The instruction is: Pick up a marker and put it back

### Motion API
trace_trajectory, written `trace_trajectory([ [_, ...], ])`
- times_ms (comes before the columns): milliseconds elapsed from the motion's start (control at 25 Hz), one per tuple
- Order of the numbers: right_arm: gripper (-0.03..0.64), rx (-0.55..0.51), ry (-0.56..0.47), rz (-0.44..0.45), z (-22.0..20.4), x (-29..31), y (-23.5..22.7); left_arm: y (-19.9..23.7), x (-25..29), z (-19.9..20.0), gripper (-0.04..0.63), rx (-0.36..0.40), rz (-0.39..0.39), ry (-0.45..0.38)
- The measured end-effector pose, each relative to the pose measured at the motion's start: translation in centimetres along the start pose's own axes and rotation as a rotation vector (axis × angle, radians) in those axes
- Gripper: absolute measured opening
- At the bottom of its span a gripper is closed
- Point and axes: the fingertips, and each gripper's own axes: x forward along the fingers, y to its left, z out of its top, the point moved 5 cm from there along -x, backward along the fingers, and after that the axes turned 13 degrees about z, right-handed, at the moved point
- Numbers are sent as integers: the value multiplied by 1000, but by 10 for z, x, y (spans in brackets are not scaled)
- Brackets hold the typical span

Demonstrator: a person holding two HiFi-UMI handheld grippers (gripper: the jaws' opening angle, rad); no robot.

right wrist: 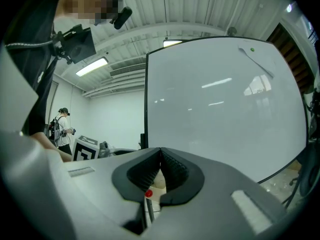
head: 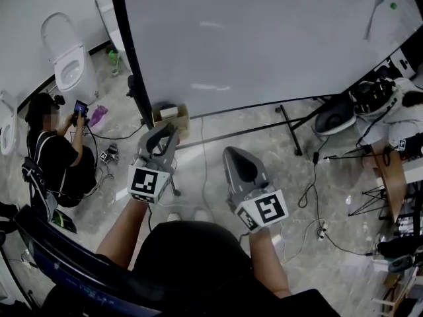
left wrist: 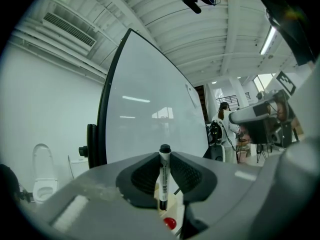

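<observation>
Holding the slim white black-capped marker [left wrist: 163, 180] upright, clamped mid-barrel in my left gripper [left wrist: 164, 167], I judge it light, stiff and slippery enough to twist, while my right gripper [right wrist: 161, 165] sits closed and empty facing the large white whiteboard [right wrist: 220, 109].

**A:** Big whiteboard [head: 264, 38] fills the middle here, black frame, standing on dark metal legs [head: 291, 127] over a pale, mottled floor [head: 218, 144].

**B:** And a small cardboard box [head: 170, 116] sits right at its foot, with cables [head: 310, 197] trailing across the floor to the right.

**A:** Far left, white fixtures [head: 69, 61] against the wall, toilets possibly, hard to be sure from up here.

**B:** A person [head: 56, 154] in black crouches near them. Overhead there's a ribbed white ceiling [right wrist: 165, 4], a lit strip light [right wrist: 92, 66] and a slatted vent [left wrist: 67, 26] up by the white wall [left wrist: 45, 109].
</observation>
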Motion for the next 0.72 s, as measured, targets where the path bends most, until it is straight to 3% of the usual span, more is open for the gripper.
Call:
trace_trajectory([
  [720, 9, 3, 37, -88, -9, -17, -19, -19, 41, -51, 74, 104, -60, 81],
])
